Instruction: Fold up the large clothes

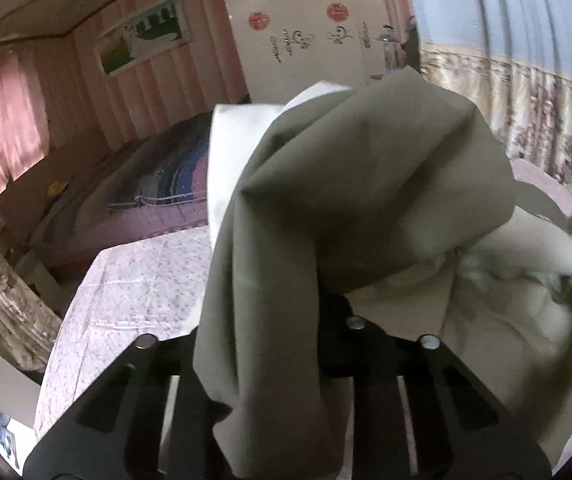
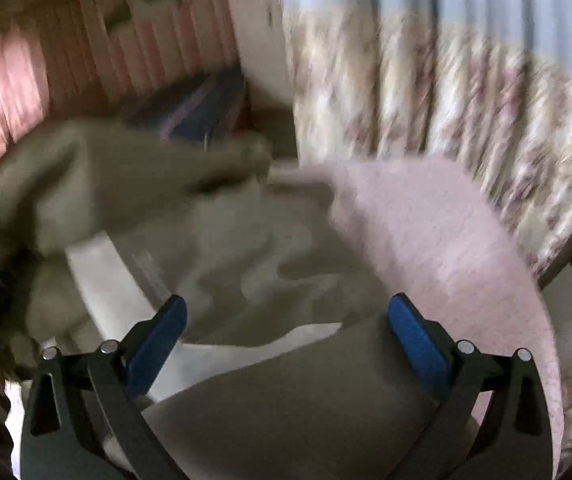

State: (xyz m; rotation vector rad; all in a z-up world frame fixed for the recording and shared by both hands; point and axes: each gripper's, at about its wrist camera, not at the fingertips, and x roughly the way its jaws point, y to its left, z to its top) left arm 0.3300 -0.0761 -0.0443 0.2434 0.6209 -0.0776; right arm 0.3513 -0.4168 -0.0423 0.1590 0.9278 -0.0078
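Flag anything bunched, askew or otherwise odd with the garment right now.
The olive garment is bunched, not flat: a wad of it drapes over the left claw, hiding its fingers, while the rest lies rumpled on the pink bedspread under the open right claw.

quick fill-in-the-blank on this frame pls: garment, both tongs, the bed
1. The left tongs are closed on a fold of the ____-coloured garment.
2. The right tongs stand ____, their blue pads apart over the cloth.
3. The garment's inner lining is ____.
4. The bed cover under the garment is ____ with a fine print.

Missing words: olive; open; white; pink
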